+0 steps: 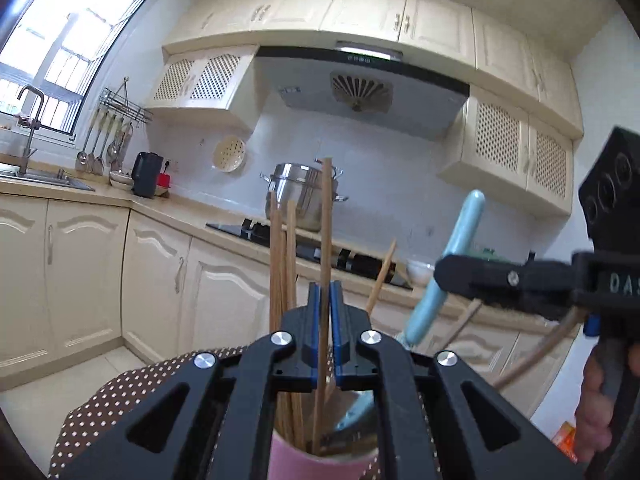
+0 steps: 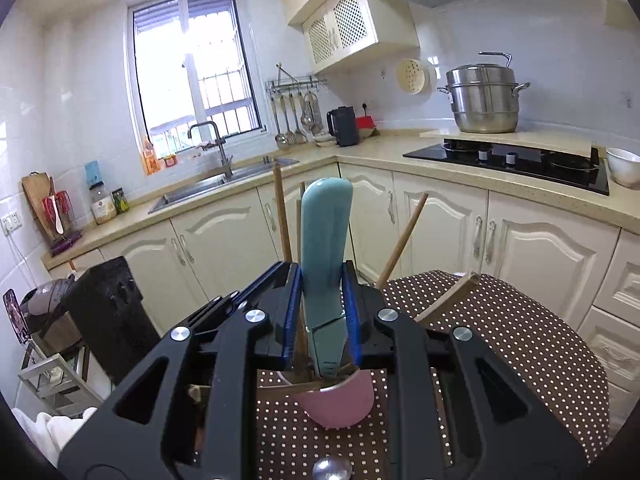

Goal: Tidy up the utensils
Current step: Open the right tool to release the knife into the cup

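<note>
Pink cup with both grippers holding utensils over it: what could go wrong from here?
1. The pink cup is small and crowded. The left gripper pinches a chopstick and the right gripper clamps the blue handle; sideways force from either could tip it.
2. One loose chopstick leans far out and may be knocked off.
3. The grippers work close together and could collide.

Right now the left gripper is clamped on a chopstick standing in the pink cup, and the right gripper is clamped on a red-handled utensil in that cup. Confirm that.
One detail is wrong: the handle in the right gripper is light blue, not red, as the right wrist view shows. The left gripper does clamp a chopstick standing in the pink cup.
</note>
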The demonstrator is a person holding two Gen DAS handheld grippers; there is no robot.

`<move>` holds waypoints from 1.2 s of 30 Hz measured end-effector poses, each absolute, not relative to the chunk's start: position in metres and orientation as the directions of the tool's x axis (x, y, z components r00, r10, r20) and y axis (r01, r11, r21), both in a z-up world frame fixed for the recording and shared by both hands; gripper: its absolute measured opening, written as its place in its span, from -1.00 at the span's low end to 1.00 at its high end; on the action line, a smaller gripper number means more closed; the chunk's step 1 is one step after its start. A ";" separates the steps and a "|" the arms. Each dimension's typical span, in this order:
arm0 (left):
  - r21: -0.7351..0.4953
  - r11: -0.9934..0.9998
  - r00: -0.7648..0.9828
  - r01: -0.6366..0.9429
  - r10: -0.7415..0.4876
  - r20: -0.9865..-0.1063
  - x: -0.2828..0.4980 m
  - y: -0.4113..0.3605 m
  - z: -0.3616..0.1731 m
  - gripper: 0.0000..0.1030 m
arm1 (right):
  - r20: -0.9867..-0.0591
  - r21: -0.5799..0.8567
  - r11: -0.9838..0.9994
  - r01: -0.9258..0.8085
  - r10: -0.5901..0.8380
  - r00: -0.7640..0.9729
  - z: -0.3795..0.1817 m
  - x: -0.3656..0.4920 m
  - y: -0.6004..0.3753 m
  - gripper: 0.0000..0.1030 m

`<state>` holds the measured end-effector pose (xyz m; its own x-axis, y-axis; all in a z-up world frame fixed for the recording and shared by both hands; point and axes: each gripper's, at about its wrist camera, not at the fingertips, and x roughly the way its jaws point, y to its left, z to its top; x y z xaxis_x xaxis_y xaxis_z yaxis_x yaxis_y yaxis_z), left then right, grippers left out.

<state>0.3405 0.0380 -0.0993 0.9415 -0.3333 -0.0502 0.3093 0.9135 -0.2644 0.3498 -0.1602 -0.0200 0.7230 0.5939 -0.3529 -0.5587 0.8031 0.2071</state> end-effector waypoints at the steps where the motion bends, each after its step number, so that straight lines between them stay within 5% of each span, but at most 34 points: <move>1: -0.267 0.912 0.940 0.310 -0.337 -0.060 0.338 0.039 -0.101 -0.90 | -0.360 0.206 0.805 -0.556 0.591 0.722 -0.020 0.350 -0.160 -0.60; 4: -0.270 0.915 0.940 0.301 -0.333 -0.079 0.334 0.041 -0.102 -0.81 | -0.378 0.209 0.809 -0.549 0.585 0.718 -0.022 0.350 -0.159 -0.60; 7: -0.274 0.918 0.943 0.285 -0.320 -0.091 0.327 0.045 -0.100 -0.26 | -0.397 0.212 0.812 -0.544 0.580 0.711 -0.025 0.351 -0.158 -0.60; 13: -0.255 0.924 0.943 0.286 -0.319 -0.096 0.315 0.044 -0.089 -0.04 | -0.428 0.204 0.821 -0.533 0.565 0.706 -0.026 0.354 -0.155 -0.60; 29: -0.259 0.945 0.953 0.202 -0.251 -0.172 0.289 0.053 -0.067 0.12 | -0.532 0.191 0.850 -0.491 0.510 0.676 -0.022 0.357 -0.152 -0.59; 31: -0.249 0.950 0.953 0.189 -0.238 -0.186 0.286 0.053 -0.063 0.16 | -0.516 0.210 0.848 -0.486 0.519 0.682 -0.018 0.353 -0.155 -0.44; 33: -0.236 0.955 0.954 0.180 -0.228 -0.194 0.282 0.053 -0.060 0.16 | -0.496 0.208 0.853 -0.479 0.514 0.700 -0.011 0.347 -0.157 -0.06; 36: -0.227 0.959 0.951 0.169 -0.220 -0.218 0.276 0.052 -0.056 0.16 | -0.471 0.205 0.859 -0.468 0.506 0.723 -0.002 0.338 -0.161 -0.07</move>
